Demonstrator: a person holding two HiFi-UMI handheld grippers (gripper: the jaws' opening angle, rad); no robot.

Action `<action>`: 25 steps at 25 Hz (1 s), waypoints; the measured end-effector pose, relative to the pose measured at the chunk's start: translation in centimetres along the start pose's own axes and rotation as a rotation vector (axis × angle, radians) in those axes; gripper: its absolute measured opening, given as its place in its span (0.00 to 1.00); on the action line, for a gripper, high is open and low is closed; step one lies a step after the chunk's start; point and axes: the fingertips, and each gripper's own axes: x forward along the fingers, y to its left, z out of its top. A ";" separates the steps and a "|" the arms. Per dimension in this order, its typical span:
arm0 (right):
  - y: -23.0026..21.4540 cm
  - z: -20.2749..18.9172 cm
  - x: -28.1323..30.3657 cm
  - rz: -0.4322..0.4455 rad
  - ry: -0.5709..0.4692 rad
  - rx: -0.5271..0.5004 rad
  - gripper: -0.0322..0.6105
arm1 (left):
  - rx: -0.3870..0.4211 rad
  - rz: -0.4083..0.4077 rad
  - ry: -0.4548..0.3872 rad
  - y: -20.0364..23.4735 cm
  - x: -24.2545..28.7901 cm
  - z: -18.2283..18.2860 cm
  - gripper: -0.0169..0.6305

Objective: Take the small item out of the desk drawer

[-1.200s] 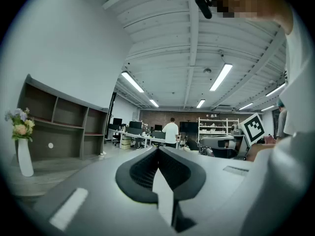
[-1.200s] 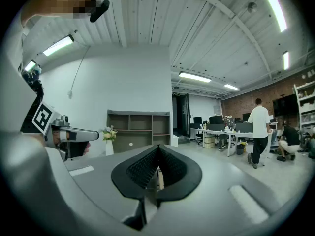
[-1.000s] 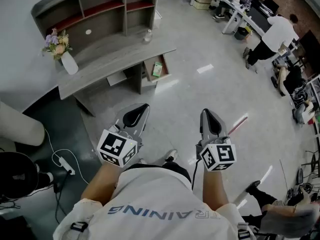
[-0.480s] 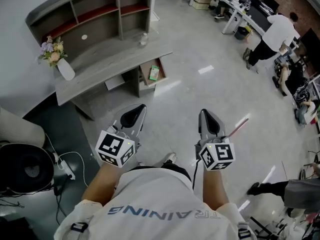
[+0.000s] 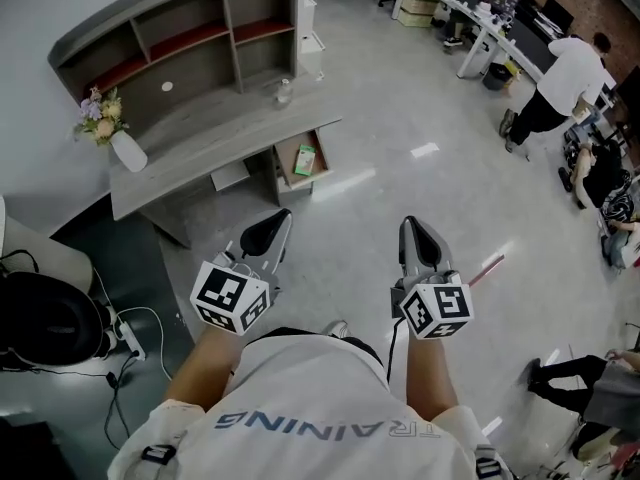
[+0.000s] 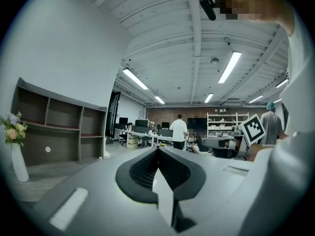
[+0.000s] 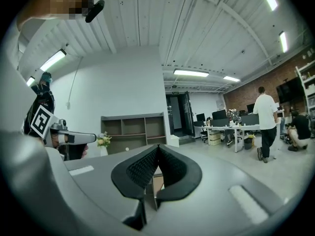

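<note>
Small item [image 5: 305,159]: green, flat, lying in the open drawer [image 5: 283,164]; untouched.
Drawer: pulled out under the table's [image 5: 220,136] near edge, toward its right end; top open, contents visible from head view.
Table: grey, w/ a vase of flowers [image 5: 122,143] near its left end and a small bottle-like thing [image 5: 284,90] near the far edge; shelf unit [image 5: 190,38] behind it.
Left claw [image 5: 282,215]: pads pressed together, nothing between them; held over the floor, well apart from the table.
Right claw [image 5: 413,223]: also pressed together, empty; over the floor beside the left one, pointing roughly toward the drawer side of the room.
Done so far: drawer is open, so access looks ready.
Left to do: prob. everything w/ the item: close in on the table, spread one claw, drop it into the drawer, pinch the item, lift it clear.
Progress est.: early; approach stage, no contact yet.
Watch: item lies flat, so claw likely needs to come at an edge; drawer walls limit the angle.
Bkgd: a person in a white shirt [image 5: 565,73] at far desks, not involved.
</note>
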 end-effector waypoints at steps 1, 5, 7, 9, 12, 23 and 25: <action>-0.8 -0.2 0.2 0.003 0.000 0.010 0.07 | 0.004 0.005 0.005 -0.3 0.6 -0.2 0.03; -3.9 -1.6 0.6 0.021 0.010 0.047 0.07 | 0.018 0.030 0.036 -1.5 2.9 -1.3 0.03; -5.6 -2.3 0.6 0.025 0.017 0.066 0.07 | 0.018 0.034 0.059 -2.3 4.1 -2.0 0.03; -7.0 -2.8 1.0 0.025 0.025 0.086 0.07 | 0.020 0.029 0.081 -3.0 5.3 -2.5 0.03; -8.2 -3.3 2.2 0.031 0.037 0.101 0.07 | 0.024 0.027 0.102 -3.0 6.9 -2.8 0.03; -10.1 -3.5 10.8 -0.020 0.072 0.089 0.07 | -0.007 -0.010 0.109 4.5 13.9 -3.2 0.03; -10.0 -3.4 13.1 -0.036 0.078 0.085 0.07 | -0.015 -0.029 0.108 6.8 15.6 -3.1 0.03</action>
